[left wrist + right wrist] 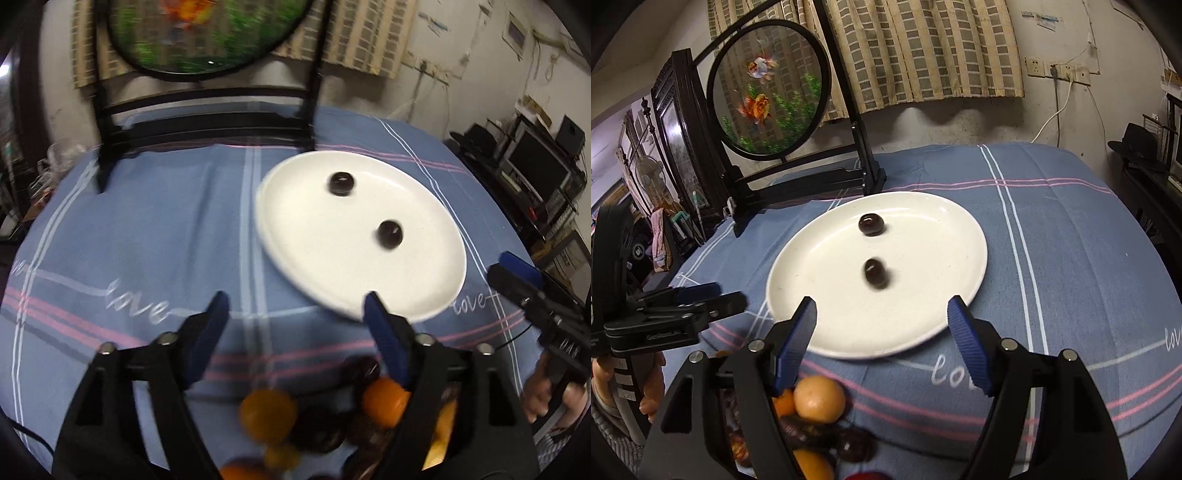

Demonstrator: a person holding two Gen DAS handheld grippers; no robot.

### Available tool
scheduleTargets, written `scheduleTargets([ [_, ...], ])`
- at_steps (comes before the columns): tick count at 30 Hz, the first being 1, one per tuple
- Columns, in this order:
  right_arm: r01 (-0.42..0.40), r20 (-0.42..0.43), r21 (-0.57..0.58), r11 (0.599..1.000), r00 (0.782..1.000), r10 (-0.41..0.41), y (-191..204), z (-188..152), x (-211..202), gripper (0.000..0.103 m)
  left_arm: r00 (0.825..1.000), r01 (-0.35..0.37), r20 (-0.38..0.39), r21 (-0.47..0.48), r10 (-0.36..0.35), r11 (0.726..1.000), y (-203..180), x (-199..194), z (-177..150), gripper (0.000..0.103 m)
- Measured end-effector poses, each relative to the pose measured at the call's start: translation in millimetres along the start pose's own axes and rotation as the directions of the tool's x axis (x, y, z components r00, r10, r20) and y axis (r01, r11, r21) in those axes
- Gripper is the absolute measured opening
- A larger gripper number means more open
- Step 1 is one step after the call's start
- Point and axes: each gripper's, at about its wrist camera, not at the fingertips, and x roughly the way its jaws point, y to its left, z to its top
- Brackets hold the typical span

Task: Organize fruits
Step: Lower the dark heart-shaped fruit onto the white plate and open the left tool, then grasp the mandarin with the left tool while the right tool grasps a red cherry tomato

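A white plate (295, 240) (820, 325) lies on the blue cloth and holds two dark round fruits: the far one (341, 183) (871, 224) looks sharp, the near one (389, 235) (875, 273) is blurred. My left gripper (295, 301) (727, 294) hangs open over the plate's near rim, nothing between its blue pads. My right gripper (882, 304) (506, 271) is open too, also empty, at the near rim. Below both lies a pile of oranges (267, 415) (819, 398) and dark fruits (317, 430) (854, 445), partly hidden by the gripper bodies.
A round fish-painted screen (768, 88) on a black stand (812, 181) rises just behind the plate. The blue striped cloth (1052, 258) drops off at the right edge. A person's hand (543, 398) grips the right tool's handle.
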Motion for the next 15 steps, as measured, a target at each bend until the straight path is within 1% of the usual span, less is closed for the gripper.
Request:
scheduleTargets([
  [3,-0.014,0.005,0.020,1.000,1.000,0.014,1,-16,-21,0.074,0.998,-0.064,0.026,-0.020,0.064,0.998,19,-22,-24,0.087],
  [6,-0.019,0.012,0.042,0.999,1.000,0.019,0,-34,-42,0.074,0.995,-0.092,0.034,-0.034,0.093,0.995,31,-39,-49,0.087],
  [8,-0.024,0.014,0.066,0.998,1.000,0.023,-1,-49,-56,0.075,0.992,-0.116,0.038,-0.027,0.117,0.993,36,-47,-68,0.087],
  [9,-0.033,0.011,0.081,0.996,0.999,0.032,-1,-58,-63,0.078,0.990,-0.135,0.044,-0.022,0.136,0.991,38,-52,-80,0.088],
  [10,-0.040,0.012,0.089,0.995,0.999,0.039,-1,-63,-67,0.085,0.988,-0.145,0.048,-0.021,0.146,0.989,39,-55,-88,0.089],
  [12,-0.043,0.019,0.097,0.994,0.999,0.041,-2,-76,-75,0.094,0.987,-0.151,0.053,-0.033,0.153,0.988,44,-61,-107,0.091],
  [14,-0.030,0.009,0.096,0.995,1.000,0.029,-1,-88,-81,0.094,0.988,-0.147,0.052,-0.028,0.149,0.989,45,-65,-121,0.091],
  [15,-0.036,-0.002,0.093,0.995,0.999,0.036,0,-93,-83,0.094,0.988,-0.140,0.066,-0.022,0.141,0.990,45,-67,-127,0.091],
])
